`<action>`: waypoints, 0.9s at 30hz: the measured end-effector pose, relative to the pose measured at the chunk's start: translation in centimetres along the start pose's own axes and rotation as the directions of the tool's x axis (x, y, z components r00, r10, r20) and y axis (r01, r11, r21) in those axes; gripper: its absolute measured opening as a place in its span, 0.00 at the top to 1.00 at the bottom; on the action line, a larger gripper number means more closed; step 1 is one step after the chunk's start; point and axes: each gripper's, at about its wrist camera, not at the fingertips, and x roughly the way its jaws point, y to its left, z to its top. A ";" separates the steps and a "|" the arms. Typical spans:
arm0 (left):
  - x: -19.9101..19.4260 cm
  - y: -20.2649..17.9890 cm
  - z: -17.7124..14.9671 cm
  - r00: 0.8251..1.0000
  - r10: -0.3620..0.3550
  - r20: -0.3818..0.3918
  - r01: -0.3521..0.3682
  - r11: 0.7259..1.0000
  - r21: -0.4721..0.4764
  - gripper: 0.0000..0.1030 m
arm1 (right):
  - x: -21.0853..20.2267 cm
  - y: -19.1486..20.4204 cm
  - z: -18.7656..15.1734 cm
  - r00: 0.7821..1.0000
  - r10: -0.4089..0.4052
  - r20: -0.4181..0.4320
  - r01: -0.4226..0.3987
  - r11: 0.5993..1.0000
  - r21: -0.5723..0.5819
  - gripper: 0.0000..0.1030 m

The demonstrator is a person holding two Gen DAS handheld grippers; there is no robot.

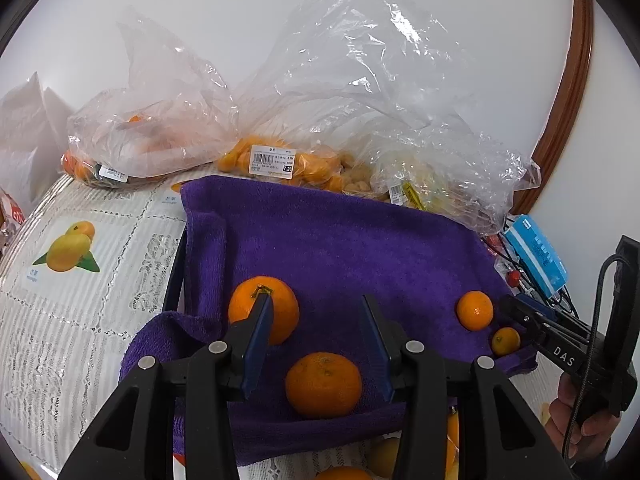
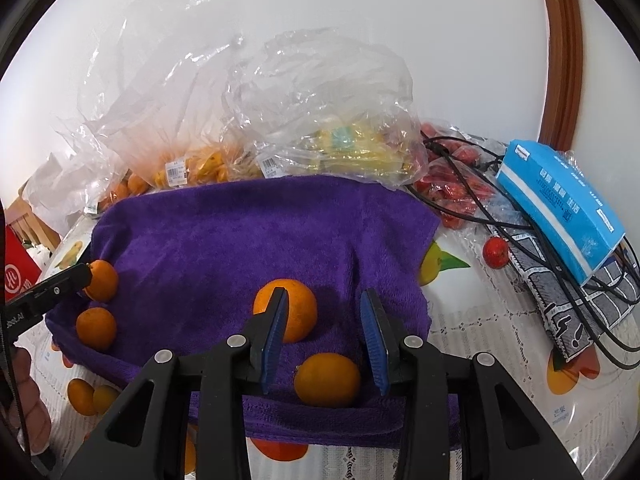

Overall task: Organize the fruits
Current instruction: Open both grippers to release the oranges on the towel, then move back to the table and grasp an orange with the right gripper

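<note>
A purple towel (image 1: 340, 240) (image 2: 240, 232) carries several loose oranges. My left gripper (image 1: 315, 298) is open above it. One orange (image 1: 323, 384) lies between its fingers near their base, untouched. A bigger orange (image 1: 264, 308) sits behind the left finger. My right gripper (image 2: 325, 291) is open too, with a small orange (image 2: 327, 378) lying loose between its fingers and a larger orange (image 2: 286, 308) behind its left finger. Each gripper shows at the edge of the other's view: the right gripper (image 1: 516, 314) beside two small oranges, the left gripper (image 2: 82, 274) beside two others.
Clear plastic bags of fruit (image 1: 276, 160) (image 2: 192, 168) are heaped behind the towel against the white wall. To the right lie a blue box (image 2: 560, 208), black cables (image 2: 460, 184), small red fruit (image 2: 495, 252) and a patterned pouch (image 2: 580, 312). A fruit-print tablecloth (image 1: 80, 260) covers the table.
</note>
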 end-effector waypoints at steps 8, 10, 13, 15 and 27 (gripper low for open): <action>-0.8 -0.3 0.0 1.000 -0.007 0.025 0.007 1.000 0.004 0.50 | -1.7 0.9 0.0 0.997 -0.026 0.070 0.028 0.999 -0.032 0.52; -1.0 -0.3 0.0 0.999 -0.005 0.033 0.005 1.000 0.007 0.48 | -2.3 1.1 0.0 0.995 -0.012 0.099 0.016 0.999 -0.041 0.52; -1.1 -0.5 0.0 0.999 0.005 0.037 -0.005 1.000 0.016 0.47 | -3.0 1.5 0.0 0.992 -0.003 0.127 0.009 0.999 -0.049 0.52; -1.3 -0.6 0.0 0.999 0.016 0.042 -0.018 0.999 0.027 0.47 | -3.4 1.8 0.0 0.990 0.002 0.143 0.005 0.999 -0.052 0.52; -4.0 0.4 -1.2 0.996 0.065 0.061 -0.067 0.997 0.030 0.47 | -7.1 4.3 -1.8 0.992 0.091 0.088 -0.085 0.994 -0.072 0.53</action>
